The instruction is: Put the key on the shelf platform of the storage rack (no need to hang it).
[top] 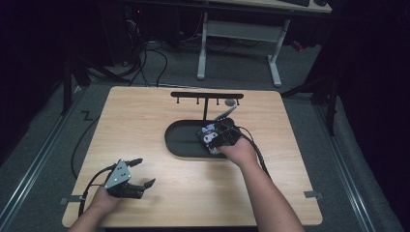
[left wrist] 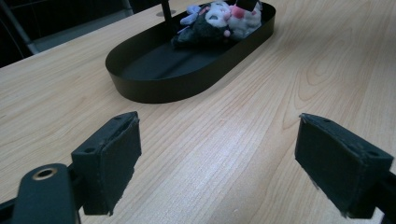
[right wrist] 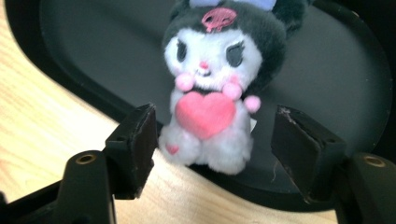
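Note:
A small plush toy (right wrist: 208, 93) with a black hood, a white face and a pink heart lies at the right end of a black oval tray (right wrist: 93, 46), its feet on the near rim. My right gripper (right wrist: 215, 135) is open, one jaw on each side of the toy's lower body. From above, the right gripper (top: 209, 137) hovers over the tray (top: 181, 140) and covers most of the toy (top: 209, 129). My left gripper (top: 146, 171) rests open near the table's front left corner, with nothing between its jaws (left wrist: 217, 158). It faces the tray (left wrist: 154, 70) and the toy (left wrist: 215, 21).
A black T-shaped rack (top: 206, 96) with small hooks rises from the tray's far side. Something small and grey (top: 230, 102) hangs near the rack's right end. The wooden table (top: 145, 121) is bare around the tray. A white desk frame (top: 237, 34) and cables lie beyond.

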`<state>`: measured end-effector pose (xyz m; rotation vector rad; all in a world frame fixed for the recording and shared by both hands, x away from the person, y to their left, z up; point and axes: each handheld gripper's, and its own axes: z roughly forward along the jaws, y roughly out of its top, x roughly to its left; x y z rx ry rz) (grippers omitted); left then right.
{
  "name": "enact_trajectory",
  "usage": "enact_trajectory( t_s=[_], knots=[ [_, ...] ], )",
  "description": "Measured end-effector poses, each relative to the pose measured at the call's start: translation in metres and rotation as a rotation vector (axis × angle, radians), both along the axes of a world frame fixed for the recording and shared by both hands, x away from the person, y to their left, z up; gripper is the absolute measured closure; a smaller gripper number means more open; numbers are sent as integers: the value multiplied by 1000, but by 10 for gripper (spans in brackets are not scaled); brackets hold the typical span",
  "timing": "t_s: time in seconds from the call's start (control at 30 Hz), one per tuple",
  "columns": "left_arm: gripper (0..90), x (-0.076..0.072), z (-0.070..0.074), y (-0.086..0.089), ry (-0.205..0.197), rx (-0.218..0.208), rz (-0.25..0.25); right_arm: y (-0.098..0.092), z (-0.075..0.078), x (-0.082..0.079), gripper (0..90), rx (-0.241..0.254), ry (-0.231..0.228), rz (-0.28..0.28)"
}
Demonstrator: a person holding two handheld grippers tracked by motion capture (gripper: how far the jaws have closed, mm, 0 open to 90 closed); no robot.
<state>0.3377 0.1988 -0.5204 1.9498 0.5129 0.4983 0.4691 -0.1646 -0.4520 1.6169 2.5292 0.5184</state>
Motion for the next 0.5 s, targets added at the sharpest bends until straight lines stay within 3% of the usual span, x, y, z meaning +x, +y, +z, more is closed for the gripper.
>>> enact_trajectory(
  t_s=[0.3,0.5],
  knots=[
    [154,0,0,-2,1,14,4,-8,6,-13,340,14,-43,17],
    [154,0,0,-3,-1,19,2,-19,3,-24,326,35,-75,-5]
  ],
)
